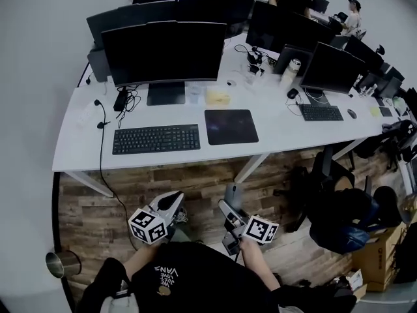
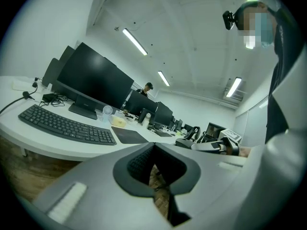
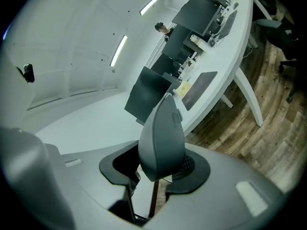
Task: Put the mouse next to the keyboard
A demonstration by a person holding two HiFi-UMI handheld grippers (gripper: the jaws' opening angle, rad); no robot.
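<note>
Right hand-held gripper [image 3: 153,174] clamped on grey curved plastic mouse [image 3: 160,138]; left hand-held gripper [image 2: 154,164] together, empty. Carry level, lower gently onto white desk [image 1: 280,132] beside black flat keyboard [image 1: 156,139] (black mousepad [image 1: 230,126] likely spot).

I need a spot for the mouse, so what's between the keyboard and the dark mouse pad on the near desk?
Nothing: in the head view, only a bare strip of white desk separates the keyboard from the mouse pad.

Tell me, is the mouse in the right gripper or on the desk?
In the right gripper: the mouse stands clamped between its jaws, not yet at the desk.
</note>
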